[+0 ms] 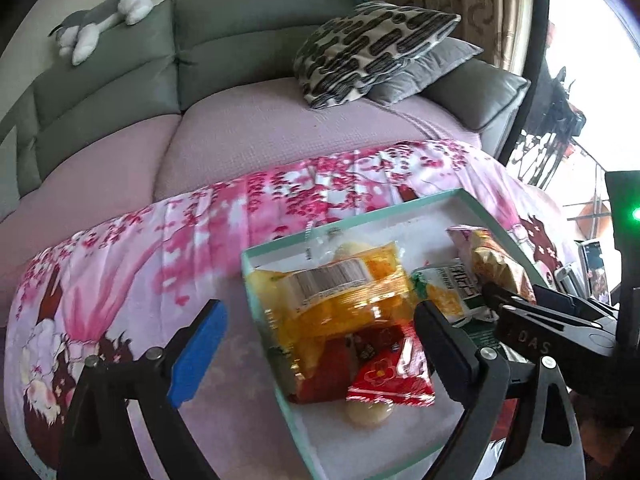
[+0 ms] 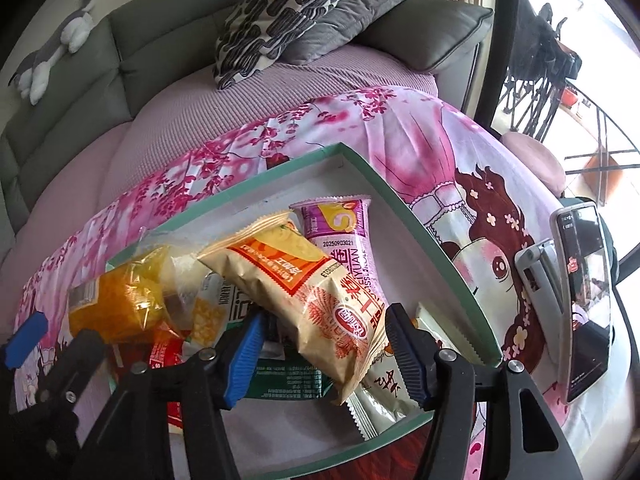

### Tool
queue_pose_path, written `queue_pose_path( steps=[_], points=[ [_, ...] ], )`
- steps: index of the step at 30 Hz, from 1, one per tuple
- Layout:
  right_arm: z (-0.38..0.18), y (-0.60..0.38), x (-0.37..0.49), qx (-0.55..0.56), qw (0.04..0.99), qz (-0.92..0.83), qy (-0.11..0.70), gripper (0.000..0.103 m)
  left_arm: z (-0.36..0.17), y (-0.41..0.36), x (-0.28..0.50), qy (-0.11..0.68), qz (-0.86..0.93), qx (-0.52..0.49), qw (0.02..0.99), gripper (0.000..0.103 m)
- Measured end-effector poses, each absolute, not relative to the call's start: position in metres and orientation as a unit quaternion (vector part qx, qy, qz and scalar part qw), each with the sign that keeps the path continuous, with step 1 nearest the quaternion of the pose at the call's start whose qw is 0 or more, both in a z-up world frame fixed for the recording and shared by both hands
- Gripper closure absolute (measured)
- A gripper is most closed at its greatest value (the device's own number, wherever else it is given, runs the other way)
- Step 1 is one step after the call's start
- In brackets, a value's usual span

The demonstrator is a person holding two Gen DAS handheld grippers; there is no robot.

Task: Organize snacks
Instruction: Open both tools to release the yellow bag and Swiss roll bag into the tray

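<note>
A shallow box with a mint-green rim (image 1: pixel 256 276) (image 2: pixel 404 200) lies on a pink floral cloth and holds several snack packets. In the left wrist view my left gripper (image 1: pixel 320 312) is open, its jaws straddling the box's left wall over a yellow packet (image 1: pixel 332 292) and a red packet (image 1: pixel 392 380). In the right wrist view my right gripper (image 2: pixel 324 332) is open with its jaws on either side of a beige and orange packet (image 2: pixel 296 292), which lies on a purple packet (image 2: pixel 340 232). A yellow packet (image 2: pixel 120 296) lies at the box's left.
The cloth (image 1: pixel 140 248) covers a low surface in front of a grey sofa (image 1: pixel 240 40) with two cushions (image 1: pixel 368 48) and a plush toy (image 1: pixel 108 16). A phone on a stand (image 2: pixel 584 296) stands right of the box.
</note>
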State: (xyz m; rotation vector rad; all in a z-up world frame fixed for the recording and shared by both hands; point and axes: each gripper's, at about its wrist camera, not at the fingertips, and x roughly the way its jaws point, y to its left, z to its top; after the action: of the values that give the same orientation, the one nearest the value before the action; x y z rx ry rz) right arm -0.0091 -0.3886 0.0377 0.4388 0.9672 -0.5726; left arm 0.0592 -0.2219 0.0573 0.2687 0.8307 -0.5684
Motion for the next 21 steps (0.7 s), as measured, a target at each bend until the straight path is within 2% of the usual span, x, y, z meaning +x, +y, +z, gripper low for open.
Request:
queue_pose_path(
  steps=[4,5,9,11,17,21],
  points=[
    [0.04,-0.386,-0.011,0.202,0.823,-0.27,0.457,0.032,0.06,-0.203,0.067,0.398,-0.237,0.106,0.88,0.007],
    [0.041,-0.386,-0.011,0.2,0.823,-0.272,0.457,0.03,0.059,-0.2,0.067,0.398,-0.231,0.102,0.882,0.0],
    [0.042,-0.384,-0.012,0.201,0.825,-0.266,0.457,0.026,0.057,-0.183,0.072,0.402,-0.203,0.089,0.888,0.0],
    [0.043,-0.382,-0.012,0.204,0.828,-0.258,0.455,0.013,0.055,-0.177,0.073,0.407,-0.199,0.083,0.888,0.0],
    [0.048,-0.366,-0.008,0.181,0.837,-0.246,0.455,0.001,0.051,-0.163,0.07,0.414,-0.173,0.079,0.89,0.0],
    [0.052,-0.356,-0.007,0.167,0.843,-0.238,0.453,0.0,0.049,-0.152,0.064,0.407,-0.133,0.091,0.899,0.0]
  ],
)
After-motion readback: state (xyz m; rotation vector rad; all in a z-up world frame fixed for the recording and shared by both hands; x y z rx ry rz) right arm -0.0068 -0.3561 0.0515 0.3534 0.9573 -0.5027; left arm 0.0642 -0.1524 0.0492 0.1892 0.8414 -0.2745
